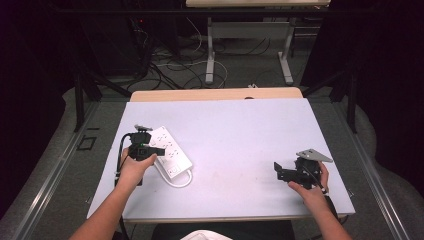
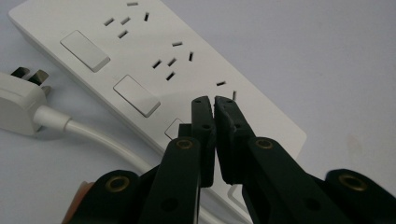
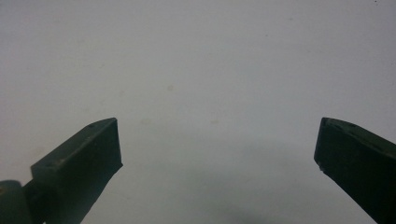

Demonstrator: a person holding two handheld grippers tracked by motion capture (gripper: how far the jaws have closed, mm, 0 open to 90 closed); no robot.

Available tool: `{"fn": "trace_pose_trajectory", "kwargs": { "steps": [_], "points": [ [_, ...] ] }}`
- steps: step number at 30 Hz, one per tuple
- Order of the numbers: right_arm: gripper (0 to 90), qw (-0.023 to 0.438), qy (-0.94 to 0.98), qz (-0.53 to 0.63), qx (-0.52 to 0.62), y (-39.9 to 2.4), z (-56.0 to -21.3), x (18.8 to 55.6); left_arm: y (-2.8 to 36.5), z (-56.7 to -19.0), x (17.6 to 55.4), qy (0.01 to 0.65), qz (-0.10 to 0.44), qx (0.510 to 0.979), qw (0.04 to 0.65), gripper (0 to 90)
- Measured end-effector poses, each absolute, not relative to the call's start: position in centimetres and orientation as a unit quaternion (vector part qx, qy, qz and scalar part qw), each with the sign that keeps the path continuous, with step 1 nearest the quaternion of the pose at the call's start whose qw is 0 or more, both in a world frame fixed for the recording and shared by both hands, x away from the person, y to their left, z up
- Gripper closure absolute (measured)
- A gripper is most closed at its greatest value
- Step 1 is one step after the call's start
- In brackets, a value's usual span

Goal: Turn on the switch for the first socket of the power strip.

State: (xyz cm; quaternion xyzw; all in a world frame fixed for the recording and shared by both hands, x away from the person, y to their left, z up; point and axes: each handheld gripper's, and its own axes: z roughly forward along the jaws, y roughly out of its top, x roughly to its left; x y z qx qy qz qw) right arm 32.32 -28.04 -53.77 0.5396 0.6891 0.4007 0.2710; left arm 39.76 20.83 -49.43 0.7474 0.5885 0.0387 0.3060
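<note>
You are holding the left hand-held gripper (image 2: 214,100) just above the white power strip (image 1: 169,152), which is lying at an angle on the left part of the counter (image 1: 240,130), with its white cable (image 2: 100,137) curling back beside it and the plug (image 2: 21,105) resting on the surface near the strip's long edge. The jaws are almost fully together, with only a thin slit between the tips, and nothing is sitting between them. The tips are pointing down at the strip, near the rocker switch (image 2: 175,129) that they are partly hiding; whether they are already touching the strip, I cannot tell.

The risk I am seeing is this — if you are pressing with such a narrow point, the tips may be sliding off the switch onto the smooth casing, or catching in one of the socket slots (image 2: 224,84) just beside. The strip is light and nothing is holding it, so a push from the side may be shifting it or turning it on the counter.

Your right hand-held gripper (image 1: 286,172) is resting well apart at the right side — its jaws are standing wide open and holding nothing.
</note>
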Motion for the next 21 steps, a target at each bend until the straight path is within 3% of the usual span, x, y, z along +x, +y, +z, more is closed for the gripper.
{"fn": "trace_pose_trajectory", "kwargs": {
  "steps": [21],
  "points": [
    [0.0,0.264,0.686,0.401,0.547,-28.0,-53.9,32.4,20.4,-51.0,39.6,0.581,0.028,0.765,0.277,84.9]
  ]
}}
